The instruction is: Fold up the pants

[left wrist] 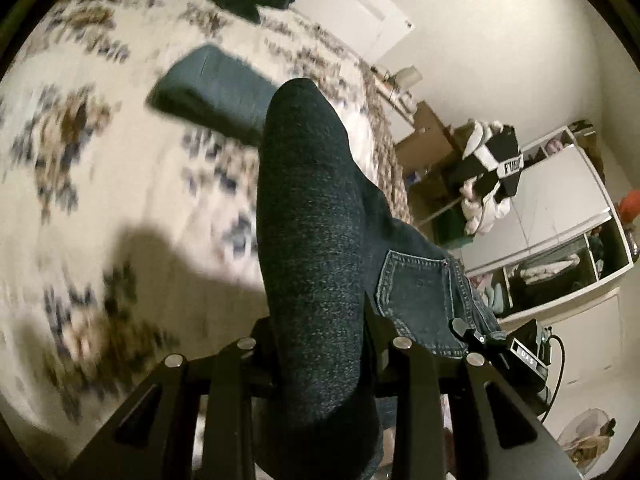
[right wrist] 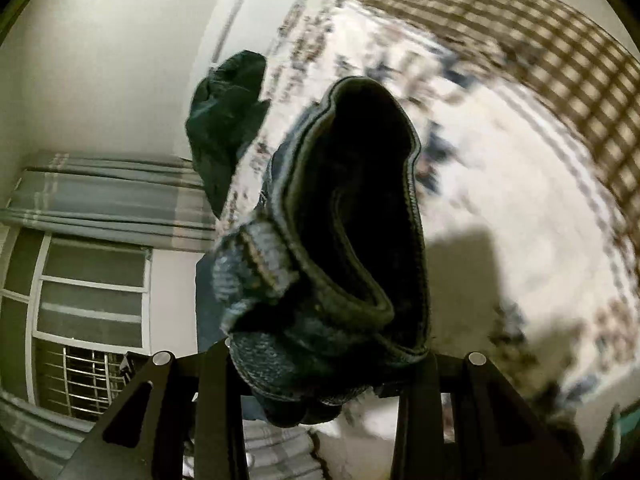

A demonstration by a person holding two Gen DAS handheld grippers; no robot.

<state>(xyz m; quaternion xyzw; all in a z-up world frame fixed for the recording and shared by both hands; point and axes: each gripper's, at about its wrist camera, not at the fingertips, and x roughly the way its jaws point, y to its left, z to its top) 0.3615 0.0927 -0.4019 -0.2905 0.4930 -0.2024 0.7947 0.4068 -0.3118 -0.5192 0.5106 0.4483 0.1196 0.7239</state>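
Holding the jeans [left wrist: 312,240] up above the bed [left wrist: 80,208], left gripper [left wrist: 320,344] pinching a thick fold near the back pocket, right gripper [right wrist: 320,360] clamping the bunched waistband. Risking heavy denim slipping from either pinch, or sagging unevenly and creasing. Lying beyond on the flowered bedspread: folded clothes [left wrist: 208,88]; cluttered shelves [left wrist: 560,240] lining the wall.
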